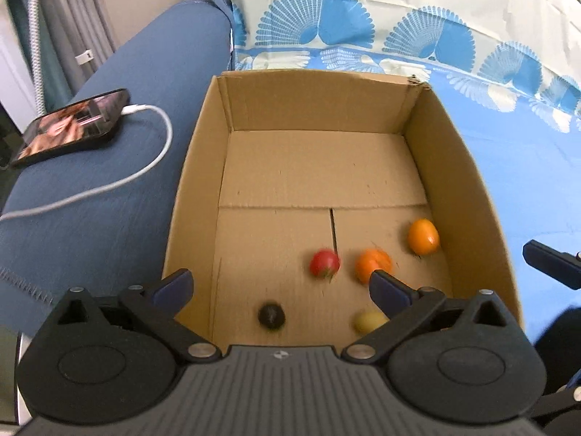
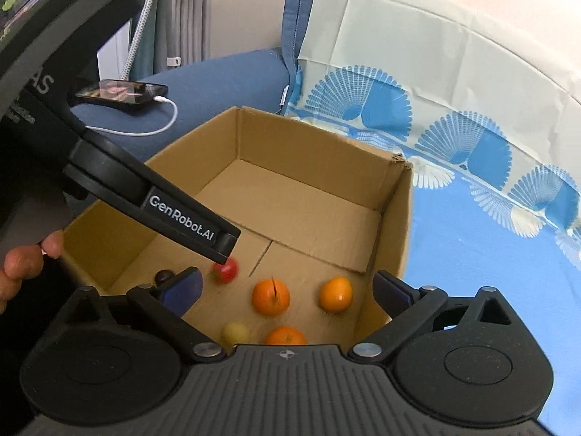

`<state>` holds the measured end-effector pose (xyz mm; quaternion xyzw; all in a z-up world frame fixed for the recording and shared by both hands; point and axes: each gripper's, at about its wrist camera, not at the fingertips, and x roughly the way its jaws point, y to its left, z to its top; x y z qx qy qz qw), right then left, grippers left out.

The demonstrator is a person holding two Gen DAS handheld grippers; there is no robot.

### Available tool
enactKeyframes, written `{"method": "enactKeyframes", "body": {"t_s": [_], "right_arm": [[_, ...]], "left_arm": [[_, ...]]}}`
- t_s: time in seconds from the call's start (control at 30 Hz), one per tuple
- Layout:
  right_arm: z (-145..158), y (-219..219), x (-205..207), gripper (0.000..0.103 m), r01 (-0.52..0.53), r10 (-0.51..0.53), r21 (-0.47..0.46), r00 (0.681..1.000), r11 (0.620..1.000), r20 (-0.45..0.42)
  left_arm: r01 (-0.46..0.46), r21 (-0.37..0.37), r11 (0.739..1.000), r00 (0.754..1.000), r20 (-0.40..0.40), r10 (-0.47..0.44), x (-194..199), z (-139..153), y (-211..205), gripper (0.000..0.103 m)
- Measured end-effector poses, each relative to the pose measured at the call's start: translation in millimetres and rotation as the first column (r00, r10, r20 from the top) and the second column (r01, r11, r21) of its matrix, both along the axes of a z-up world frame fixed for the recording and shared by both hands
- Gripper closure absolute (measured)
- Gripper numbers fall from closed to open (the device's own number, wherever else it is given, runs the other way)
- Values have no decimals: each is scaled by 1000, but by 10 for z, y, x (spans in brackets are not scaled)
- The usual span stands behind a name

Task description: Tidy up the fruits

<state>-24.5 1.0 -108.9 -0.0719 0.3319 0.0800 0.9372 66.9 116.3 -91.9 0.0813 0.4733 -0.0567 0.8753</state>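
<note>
A home: blue sofa (image 1: 120,116), patterned throw (image 1: 417,36), charging phone (image 1: 72,127).

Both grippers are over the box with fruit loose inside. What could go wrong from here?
1. The red fruit looks blurred, perhaps still rolling on the cardboard box floor; it may drift before a grasp.
2. The left gripper and right gripper hang open close together over the same corner, so they could collide.
3. The phone and its white cable lie just beside the box; a wide left swing might snag them.
</note>
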Motion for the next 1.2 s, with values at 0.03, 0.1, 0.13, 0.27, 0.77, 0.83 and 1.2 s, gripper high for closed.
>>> {"method": "enactKeyframes", "body": {"t_s": [0.03,0.1,0.13,0.27,0.77,0.83,1.2], "right_arm": [[9,-3,-65,3,6,-6,4,1000,1000,-3],[17,-6,-236,2,30,-29,8,999,1000,-20],[26,-17,-299,2,38,-38,12,999,999,-26],[95,-80,-554,1,95,-94,41,995,995,-24],[384,-95,-1249,1,135,-138,33,984,990,115],[402,-92,-1298,1,141,-144,37,982,989,123],[500,-83,-1438,1,157,-159,29,972,987,173]], "left_arm": [[1,4,1000,1000,6,-1,-83,32,7,0],[5,17,1000,1000,18,-5,-241,89,26,0],[1,18,1000,1000,26,-2,-332,128,45,0],[-8,-1,1000,999,40,8,-643,235,96,0],[-4,7,1000,985,175,3,-1450,493,-26,0],[-3,3,1000,983,185,3,-1507,519,-22,0],[-18,-2,1000,978,209,18,-1628,603,-8,0]]}}
